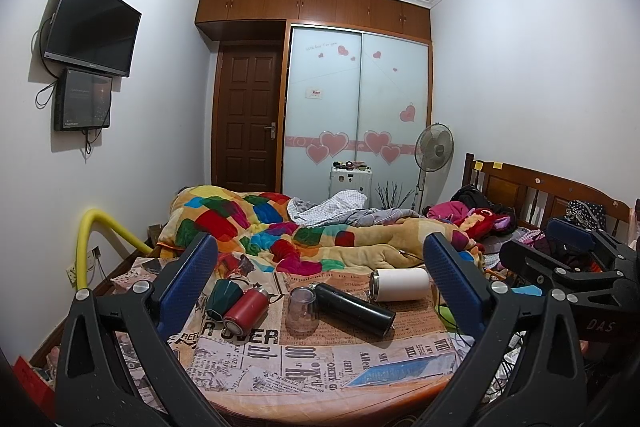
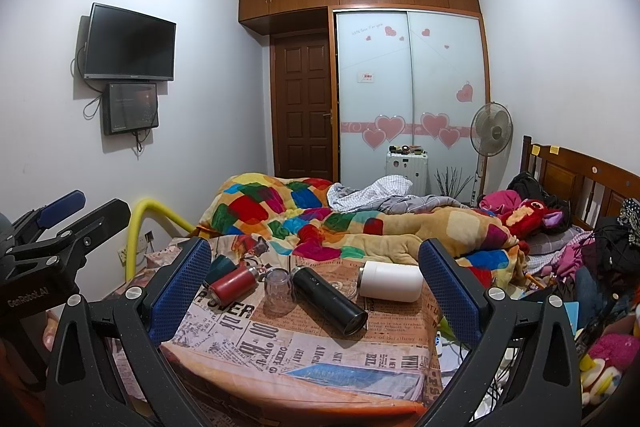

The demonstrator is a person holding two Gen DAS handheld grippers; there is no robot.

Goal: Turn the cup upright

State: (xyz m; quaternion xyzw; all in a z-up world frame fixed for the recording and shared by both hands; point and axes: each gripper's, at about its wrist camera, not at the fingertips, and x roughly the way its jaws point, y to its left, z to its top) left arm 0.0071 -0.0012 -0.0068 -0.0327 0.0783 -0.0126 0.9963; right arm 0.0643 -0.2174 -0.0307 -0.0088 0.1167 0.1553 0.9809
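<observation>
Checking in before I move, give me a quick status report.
Left gripper and right gripper open, empty, short of the table. Clear cup upside down. Black flask lies against it.

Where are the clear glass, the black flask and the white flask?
clear glass [image 1: 302, 311], left wrist view, its side wall.
black flask [image 2: 329, 299], right wrist view, mid-body.
white flask [image 2: 394, 281], right wrist view, mid-body.

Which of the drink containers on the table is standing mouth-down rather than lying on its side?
The clear glass cup, between the red bottle and black flask. It stands inverted; the others lie sideways.
</observation>
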